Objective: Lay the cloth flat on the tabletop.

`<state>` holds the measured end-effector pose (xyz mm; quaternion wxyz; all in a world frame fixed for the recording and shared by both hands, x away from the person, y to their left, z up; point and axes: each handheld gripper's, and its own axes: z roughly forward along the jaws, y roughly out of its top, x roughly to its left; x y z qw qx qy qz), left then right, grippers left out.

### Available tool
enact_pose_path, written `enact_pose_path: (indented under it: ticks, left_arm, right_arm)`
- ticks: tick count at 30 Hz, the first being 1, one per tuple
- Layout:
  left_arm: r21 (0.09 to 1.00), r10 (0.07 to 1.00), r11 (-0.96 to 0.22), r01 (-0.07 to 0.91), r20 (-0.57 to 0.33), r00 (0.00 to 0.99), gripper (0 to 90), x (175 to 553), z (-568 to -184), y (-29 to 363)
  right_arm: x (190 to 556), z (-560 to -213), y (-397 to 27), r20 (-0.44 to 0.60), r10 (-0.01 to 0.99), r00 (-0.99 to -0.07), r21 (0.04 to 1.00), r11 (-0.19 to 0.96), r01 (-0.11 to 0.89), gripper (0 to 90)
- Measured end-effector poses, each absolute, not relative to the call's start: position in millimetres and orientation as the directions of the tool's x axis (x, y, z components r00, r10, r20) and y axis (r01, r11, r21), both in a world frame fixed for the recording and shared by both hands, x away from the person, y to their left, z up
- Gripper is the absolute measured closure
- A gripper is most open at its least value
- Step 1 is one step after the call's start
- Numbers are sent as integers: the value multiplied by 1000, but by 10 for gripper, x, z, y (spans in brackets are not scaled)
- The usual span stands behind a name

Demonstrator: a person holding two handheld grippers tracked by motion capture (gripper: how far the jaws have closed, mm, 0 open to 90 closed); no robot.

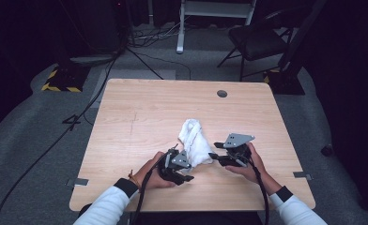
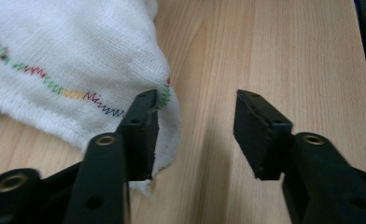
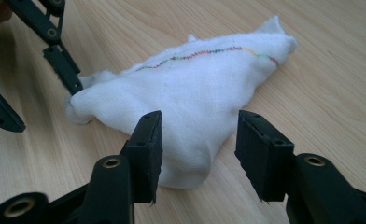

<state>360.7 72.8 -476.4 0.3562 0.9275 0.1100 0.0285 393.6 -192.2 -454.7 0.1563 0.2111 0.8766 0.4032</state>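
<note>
While both tongs stood at the near side of the bench, the scene read as follows.

Bench: a light wooden bench (image 1: 140, 112) carried the work; a round grey port (image 1: 222, 93) sat near its far edge.

Cloth: a white knitted cloth (image 1: 195, 140) lay bunched on the bench, right of centre and toward the near edge, between the two tongs. A multicoloured zigzag seam (image 3: 204, 53) ran along one of its edges.

Left tongs: the left tongs (image 1: 187, 177) were held low at the near left corner of the cloth. Their jaws stood apart and pressed on nothing. In the left gripper view, the left tongs (image 2: 197, 133) showed bare wood in the gap, and one pad (image 2: 144, 135) lay over the hem of the cloth (image 2: 69, 60) without pinching it.

Right tongs: the right tongs (image 1: 213, 155) pointed leftward at the near right side of the cloth. Their jaws also stood apart. In the right gripper view, the right tongs (image 3: 197, 151) framed a rounded fold of the cloth (image 3: 190, 107), which reached into the gap; neither pad squeezed it.

Hands: each white-sleeved hand held its tongs close above the bench; the left hand (image 1: 151, 173) wore a band at the wrist.

Surroundings: a dark chair (image 1: 257, 42) stood on the grey floor beyond the bench.
</note>
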Motion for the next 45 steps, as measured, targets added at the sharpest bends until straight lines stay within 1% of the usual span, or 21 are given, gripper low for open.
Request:
enact_pose_path:
  ticks: [2,3,5,8,11,15,16,18,19,20,24,25,26,28,29,30,31,34,35,37,45]
  left_arm:
    - [675,240,-709,203,-40,970,434,3585,-4740,826]
    - [675,240,-709,203,-40,970,430,3585,-4740,826]
    - [694,283,-682,229,-37,958,385,3561,-4715,982]
    - [707,323,-663,246,-26,946,363,3572,-4687,1082]
    - [741,410,-609,284,-12,912,337,3720,-4647,1212]
    - [753,463,-581,308,-5,886,294,3897,-4639,1233]
    - [741,491,-600,301,43,870,294,4015,-4651,1205]
    - [737,504,-602,306,54,862,302,4088,-4661,1181]
    - [736,526,-599,315,66,848,311,4243,-4683,1130]
    - [736,526,-599,315,66,848,326,4243,-4683,1130]
    - [734,513,-594,330,29,858,438,4552,-4734,957]
    - [734,513,-594,330,29,858,461,4552,-4734,957]
    - [727,503,-601,333,20,864,489,4626,-4780,890]
    - [717,491,-617,323,30,871,534,4653,-4808,856]
    - [705,473,-633,318,28,881,534,4682,-4837,827]
    - [699,455,-643,313,20,890,576,4699,-4864,803]
    - [691,429,-659,298,20,903,679,4721,-4892,775]
    - [689,422,-662,297,15,906,799,4722,-4883,788]
    - [689,417,-664,291,18,909,818,4715,-4881,798]
    - [685,412,-670,285,24,911,838,4703,-4873,805]
    - [669,364,-709,224,74,928,847,4478,-4785,826]
  right_arm:
    - [3934,-4537,-1902,-99,492,-865,778,581,241,498]
    - [3934,-4537,-1902,-99,492,-865,778,581,241,498]
    - [3930,-4522,-1859,-105,489,-866,780,580,234,492]
    - [3915,-4501,-1805,-116,485,-867,781,584,222,487]
    - [3902,-4492,-1744,-121,475,-872,783,585,210,471]
    - [3882,-4504,-1673,-118,455,-883,778,594,203,460]
    - [3872,-4525,-1624,-115,443,-889,773,602,199,451]
    - [3874,-4536,-1603,-109,434,-894,772,604,198,450]
    - [3875,-4563,-1561,-110,431,-896,763,614,202,450]
    - [3878,-4579,-1544,-115,428,-897,757,622,200,453]
    - [3880,-4662,-1518,-154,428,-891,720,666,195,572]
    - [3880,-4662,-1518,-154,428,-891,720,666,195,572]
    - [3893,-4690,-1548,-156,439,-885,727,658,198,693]
    - [3899,-4713,-1571,-162,439,-884,722,663,197,778]
    - [3899,-4713,-1571,-162,439,-884,722,663,197,778]
    - [3900,-4713,-1589,-158,438,-885,724,660,198,802]
    - [3901,-4702,-1631,-164,440,-883,721,664,196,819]
    - [3905,-4679,-1736,-148,455,-878,727,652,216,820]
    - [3905,-4667,-1782,-149,462,-874,727,651,220,821]
    - [3904,-4652,-1832,-149,468,-871,728,648,224,822]
    - [3966,-4591,-2225,-144,538,-830,722,631,284,847]
